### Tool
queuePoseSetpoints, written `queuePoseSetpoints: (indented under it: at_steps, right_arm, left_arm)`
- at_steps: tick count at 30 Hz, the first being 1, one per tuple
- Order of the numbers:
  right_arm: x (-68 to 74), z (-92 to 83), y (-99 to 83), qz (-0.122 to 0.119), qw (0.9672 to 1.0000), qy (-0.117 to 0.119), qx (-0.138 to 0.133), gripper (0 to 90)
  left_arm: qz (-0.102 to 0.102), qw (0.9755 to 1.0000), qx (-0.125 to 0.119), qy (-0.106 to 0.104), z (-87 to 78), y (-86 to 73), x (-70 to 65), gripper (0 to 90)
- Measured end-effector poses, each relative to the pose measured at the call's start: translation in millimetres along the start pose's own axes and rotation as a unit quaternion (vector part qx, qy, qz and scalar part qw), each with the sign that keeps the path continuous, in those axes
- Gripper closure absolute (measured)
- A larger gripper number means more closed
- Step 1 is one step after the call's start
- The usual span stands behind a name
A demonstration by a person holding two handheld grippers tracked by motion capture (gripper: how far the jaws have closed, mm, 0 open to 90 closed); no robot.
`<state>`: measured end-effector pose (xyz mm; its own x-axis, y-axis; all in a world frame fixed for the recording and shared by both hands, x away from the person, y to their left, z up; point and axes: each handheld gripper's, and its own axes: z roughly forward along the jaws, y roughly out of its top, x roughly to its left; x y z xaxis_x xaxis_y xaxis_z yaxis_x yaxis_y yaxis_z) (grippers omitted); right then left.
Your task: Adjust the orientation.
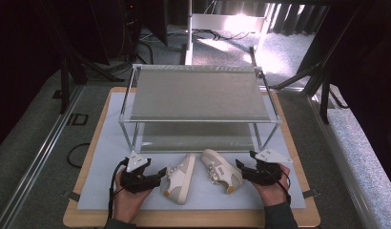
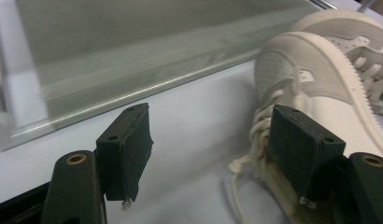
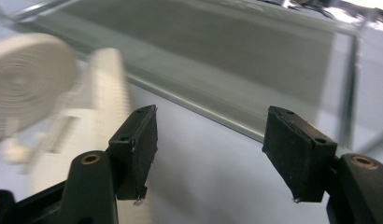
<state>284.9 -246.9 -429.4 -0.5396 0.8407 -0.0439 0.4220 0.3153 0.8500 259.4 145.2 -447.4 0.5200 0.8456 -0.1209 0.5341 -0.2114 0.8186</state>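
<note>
Behind right claw [image 3: 203, 156], shoe [image 3: 45, 88] blurred, cropped.

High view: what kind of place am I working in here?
Probably a lab or studio data-collection setup, not a home: a wooden board set low on grey carpet, dark curtains and stand legs around it, loose cables, and a bare metal shoe rack staged with two white sneakers.

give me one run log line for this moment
left gripper: open, beside left white sneaker | right gripper: open, beside right white sneaker | two-tier metal shoe rack: empty | both sneakers on white mat
</note>
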Motion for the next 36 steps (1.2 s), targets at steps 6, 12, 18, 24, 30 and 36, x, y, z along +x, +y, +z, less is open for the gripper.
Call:
queuePoseSetpoints:
  at_steps: [6, 12, 18, 24, 30, 36]
  right_arm:
    - [22.2, 0.5, 18.4, -0.026, 0.9990, 0.035, -0.011, 40.5]
    - [45.3, 5.5, 29.8, -0.063, 0.9947, 0.079, -0.017, 56.9]
    - [68.6, 19.2, 36.4, -0.093, 0.9883, 0.121, -0.002, 69.8]
    - [83.9, 30.8, 37.1, -0.090, 0.9837, 0.156, 0.005, 72.2]
    - [95.9, 36.9, 38.2, -0.095, 0.9813, 0.167, 0.004, 72.7]
    - [99.5, 43.7, 35.6, -0.096, 0.9805, 0.171, 0.012, 74.3]
  left_arm:
    - [0.016, 0.9998, 0.003, -0.010, 4.8, 1.6, -12.3, 30.2]
    - [0.019, 0.9997, 0.002, -0.013, 4.8, 3.9, -16.4, 30.2]
    - [0.028, 0.9995, 0.000, -0.014, 4.3, 6.6, -21.8, 30.9]
    - [0.030, 0.9993, -0.007, -0.023, 5.1, 9.3, -27.4, 31.4]
    - [0.034, 0.9989, -0.011, -0.030, 6.0, 11.5, -31.5, 31.5]
    - [0.033, 0.9986, -0.017, -0.036, 6.3, 9.7, -31.1, 33.7]
